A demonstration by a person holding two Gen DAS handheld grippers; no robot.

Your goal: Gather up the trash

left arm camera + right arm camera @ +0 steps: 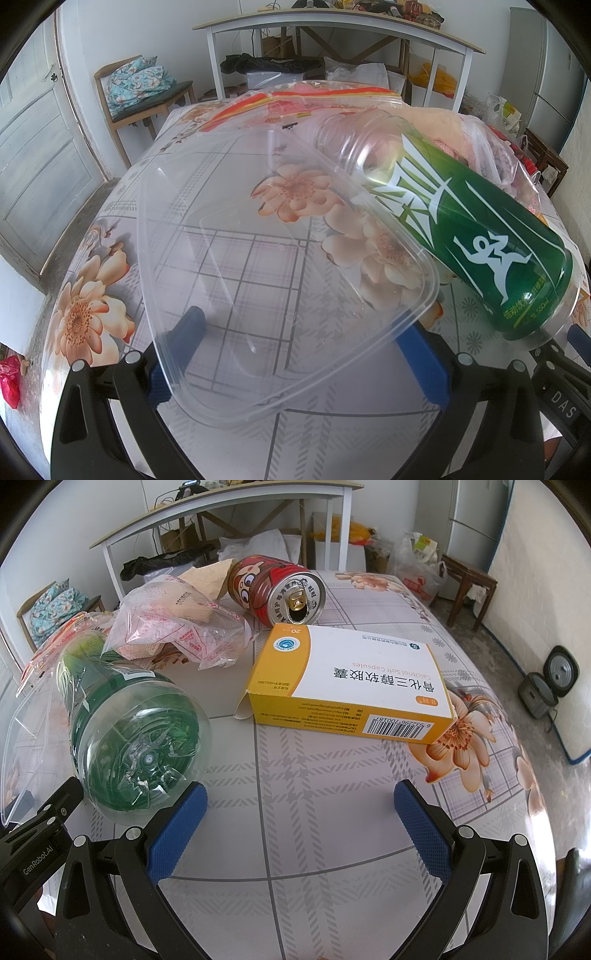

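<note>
Handling note: bottle (140, 738) looks empty, light, slick; pinch its midbody. Left gripper (299, 354) and right gripper (299, 823) both spread, holding nothing

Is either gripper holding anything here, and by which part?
Cannot be told for the left gripper: the clear plastic lid lies over its wide-open fingers. The right gripper is open and empty.

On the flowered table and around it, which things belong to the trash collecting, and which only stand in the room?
For the job:
- clear plastic container
- green bottle
- red can
- yellow medicine box
- crumpled plastic bags

Just lying about:
- wooden chair with folded quilt
- white desk
- rice cooker on the floor
</note>
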